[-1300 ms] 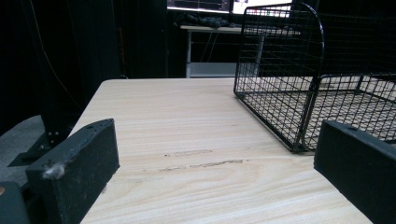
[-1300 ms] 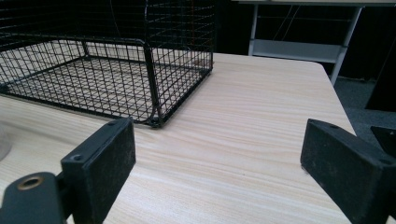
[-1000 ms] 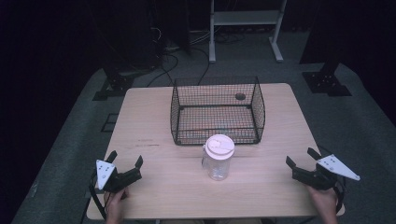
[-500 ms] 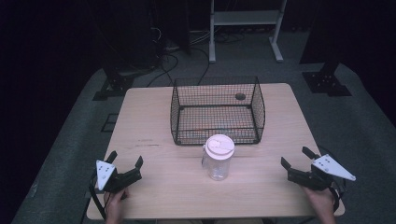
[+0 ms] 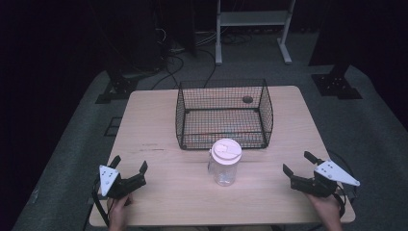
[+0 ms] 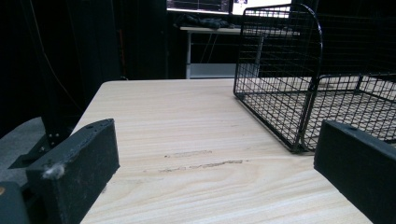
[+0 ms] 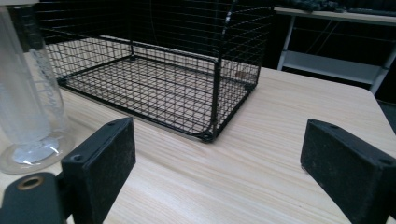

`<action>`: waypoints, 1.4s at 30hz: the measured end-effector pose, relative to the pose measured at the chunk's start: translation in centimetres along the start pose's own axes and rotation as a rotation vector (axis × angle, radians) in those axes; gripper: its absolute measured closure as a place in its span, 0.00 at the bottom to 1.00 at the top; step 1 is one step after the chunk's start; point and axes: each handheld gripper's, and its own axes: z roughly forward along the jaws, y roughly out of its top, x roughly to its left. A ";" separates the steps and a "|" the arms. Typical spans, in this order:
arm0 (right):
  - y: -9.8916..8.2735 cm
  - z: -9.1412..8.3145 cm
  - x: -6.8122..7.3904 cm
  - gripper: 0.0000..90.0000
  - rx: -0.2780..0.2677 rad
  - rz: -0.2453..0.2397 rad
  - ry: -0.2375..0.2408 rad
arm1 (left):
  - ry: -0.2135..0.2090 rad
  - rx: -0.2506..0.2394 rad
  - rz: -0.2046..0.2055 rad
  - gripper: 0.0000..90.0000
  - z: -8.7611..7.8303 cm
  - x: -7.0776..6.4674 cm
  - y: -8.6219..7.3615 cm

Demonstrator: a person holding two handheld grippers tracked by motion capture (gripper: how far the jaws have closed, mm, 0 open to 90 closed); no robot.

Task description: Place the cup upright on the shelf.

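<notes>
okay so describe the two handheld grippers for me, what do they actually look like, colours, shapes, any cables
Both are black two-jaw tools. The left gripper and right gripper each carry a pale grey three-cornered plate on top, dotted with small dark marks. Up close the jaws are blocky, matte black slabs with small holes. A black cable trails from the left one.

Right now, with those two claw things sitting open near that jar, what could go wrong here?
1. The clear jar is tall with a white lid and stands free, right in front of the wire basket; a sideways bump from the right gripper would likely tip it.
2. Pushed forward, the jar could knock against the basket's near wall.
3. The left gripper sits near the table's front corner, so anything set down there might slide off the edge.
</notes>
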 end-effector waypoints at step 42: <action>2.4 2.1 6.1 0.10 0.020 -0.121 0.213 | 0.002 -0.002 0.003 0.00 0.0 -0.1 0.0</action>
